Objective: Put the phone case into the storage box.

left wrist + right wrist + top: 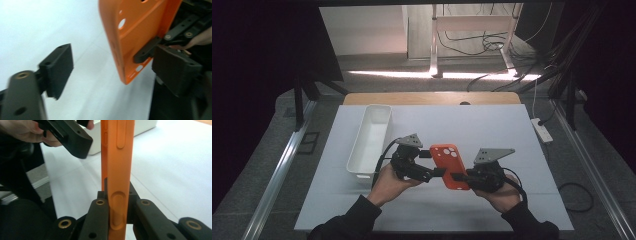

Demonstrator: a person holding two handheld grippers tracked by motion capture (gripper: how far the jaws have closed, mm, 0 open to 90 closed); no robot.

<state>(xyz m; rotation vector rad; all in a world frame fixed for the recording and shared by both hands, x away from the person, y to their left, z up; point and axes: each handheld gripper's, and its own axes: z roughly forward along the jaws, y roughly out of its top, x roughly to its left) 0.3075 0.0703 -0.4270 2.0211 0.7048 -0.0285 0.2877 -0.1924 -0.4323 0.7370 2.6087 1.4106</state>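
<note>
Clamped edge-on in the right tongs (pixel 117 220), the light, flexible orange phone case (pixel 117 170) is released by the widened left tongs (pixel 112 67).

one orange phone case (pixel 451 165), one white bin (pixel 371 137), two grippers (pixel 432 162)

Phone case and jaws partly cut off or blurred

In the left gripper view the orange phone case (pixel 135 37) runs off the top edge, and the near black pad (pixel 58 70) is blurred. In the right gripper view the case leaves the frame at top and bottom, its flat faces unseen edge-on; the white bin (pixel 145 125) is cropped.
</note>
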